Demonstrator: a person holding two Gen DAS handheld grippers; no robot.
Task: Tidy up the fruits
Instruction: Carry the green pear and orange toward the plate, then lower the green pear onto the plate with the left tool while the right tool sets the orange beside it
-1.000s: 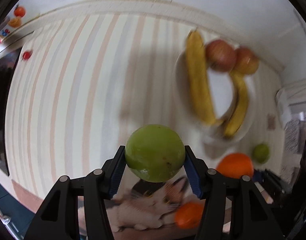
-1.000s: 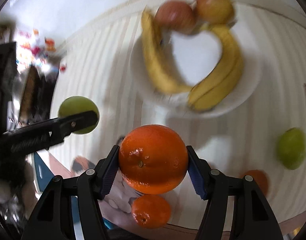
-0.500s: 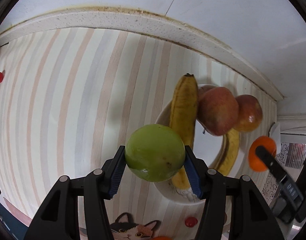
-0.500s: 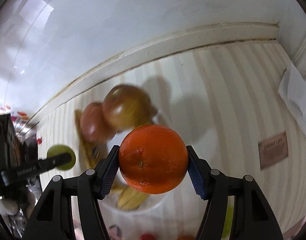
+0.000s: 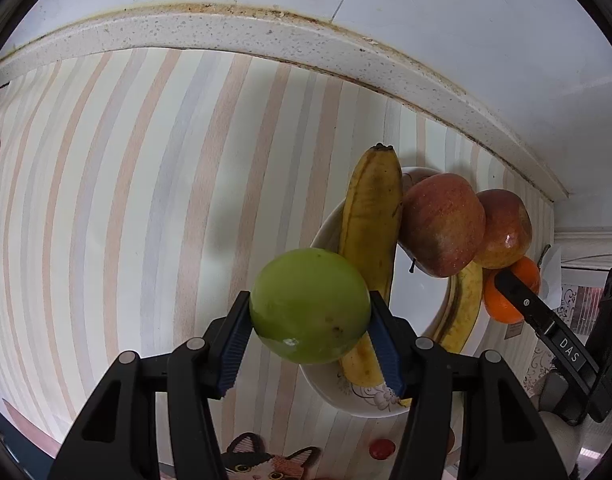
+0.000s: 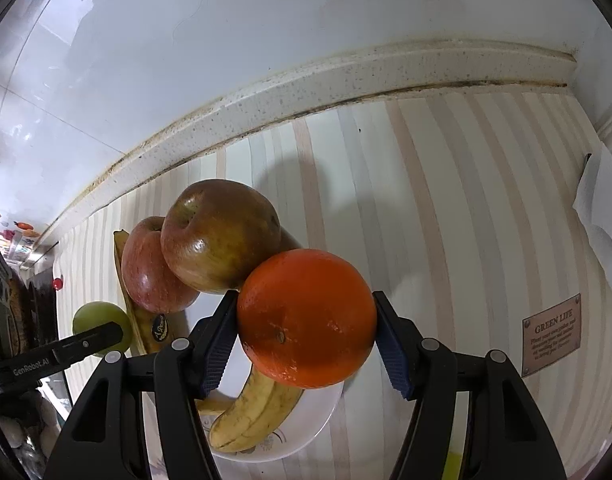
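Note:
My left gripper [image 5: 311, 340] is shut on a green fruit [image 5: 310, 306] and holds it over the left rim of a white plate [image 5: 346, 394]. The plate holds two bananas [image 5: 370, 240] and two red apples [image 5: 442, 226]. My right gripper [image 6: 306, 340] is shut on an orange [image 6: 306, 318] and holds it over the plate's right side [image 6: 306, 432]. The apples [image 6: 218, 236] and a banana [image 6: 250, 416] also show in the right wrist view. The orange [image 5: 506, 296] and the green fruit [image 6: 94, 318] each show in the other view.
The plate stands on a striped cloth [image 5: 146, 200] near a speckled backsplash ledge [image 5: 266, 36] and a white wall. A cat picture [image 5: 262, 460] and a small red spot [image 5: 381, 449] lie near the front edge. A white paper towel [image 6: 602, 208] and a brown label [image 6: 552, 334] sit at the right.
Both grippers have moved toward the back wall and closed in on the plate from either side, each keeping its fruit. The plate fruits look larger and nearer now.

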